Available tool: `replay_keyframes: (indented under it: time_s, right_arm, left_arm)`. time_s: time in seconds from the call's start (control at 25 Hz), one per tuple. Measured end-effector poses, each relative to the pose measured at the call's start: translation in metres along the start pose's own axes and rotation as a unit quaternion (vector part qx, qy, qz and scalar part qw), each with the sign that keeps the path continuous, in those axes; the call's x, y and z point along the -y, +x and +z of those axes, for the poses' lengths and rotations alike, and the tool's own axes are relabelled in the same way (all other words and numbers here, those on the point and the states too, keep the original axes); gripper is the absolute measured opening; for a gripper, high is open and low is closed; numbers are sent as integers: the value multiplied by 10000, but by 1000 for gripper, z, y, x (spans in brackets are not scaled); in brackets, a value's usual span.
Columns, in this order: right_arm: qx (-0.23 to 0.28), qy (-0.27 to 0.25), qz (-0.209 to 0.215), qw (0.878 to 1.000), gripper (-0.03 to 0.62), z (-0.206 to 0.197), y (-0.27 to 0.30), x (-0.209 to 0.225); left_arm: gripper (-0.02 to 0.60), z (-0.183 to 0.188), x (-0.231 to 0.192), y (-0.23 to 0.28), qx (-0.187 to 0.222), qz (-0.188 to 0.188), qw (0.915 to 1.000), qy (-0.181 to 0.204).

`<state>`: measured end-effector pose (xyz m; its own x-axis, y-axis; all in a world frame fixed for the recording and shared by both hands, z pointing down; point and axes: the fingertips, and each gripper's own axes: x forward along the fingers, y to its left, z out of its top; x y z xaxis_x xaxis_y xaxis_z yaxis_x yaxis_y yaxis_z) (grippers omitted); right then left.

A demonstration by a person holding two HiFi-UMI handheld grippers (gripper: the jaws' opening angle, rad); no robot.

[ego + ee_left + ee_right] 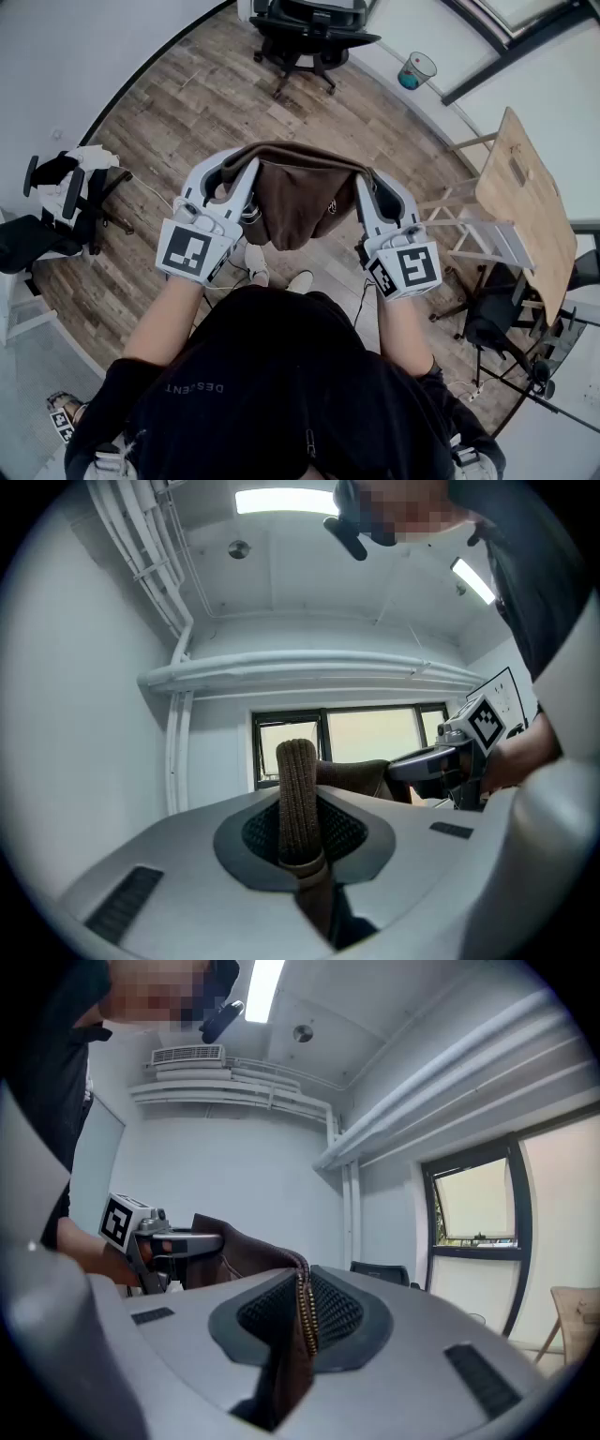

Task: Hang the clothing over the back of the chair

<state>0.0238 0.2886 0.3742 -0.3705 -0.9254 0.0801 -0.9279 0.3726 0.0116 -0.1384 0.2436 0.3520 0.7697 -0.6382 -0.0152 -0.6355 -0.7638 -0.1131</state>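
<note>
**Head view.** The left gripper (248, 173) and right gripper (364, 183) hold the garment (298, 202) spread between them. It hangs in the air in front of the person, clear of the floor (187, 103). A chair (314, 33) stands well apart beyond it, and no cloth touches it.

**Left gripper view.** The jaws are closed on a ribbed hem (298, 794), which stands up between the pads.

**Right gripper view.** The jaws are closed on the zipper edge (305, 1307), and the cloth runs off toward the other gripper.

**Step in hand.** This is judged to be the carry: the garment is gripped and spread, not yet hung.

**Next move.** Approach the chair and raise the garment above the backrest. Lower it so that cloth falls on both sides, and only then open both jaws.
</note>
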Motion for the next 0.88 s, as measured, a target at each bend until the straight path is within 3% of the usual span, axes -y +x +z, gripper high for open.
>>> replay_keyframes:
  time_s: [0.48, 0.88]
  right_arm:
    - [59, 104, 54, 9999, 58, 3, -27, -3]
    - [28, 226, 168, 9996, 57, 4, -21, -11]
  left_arm:
    - [48, 16, 29, -20, 115, 159, 9997, 154]
    - [48, 20, 18, -22, 189, 190, 9995, 159]
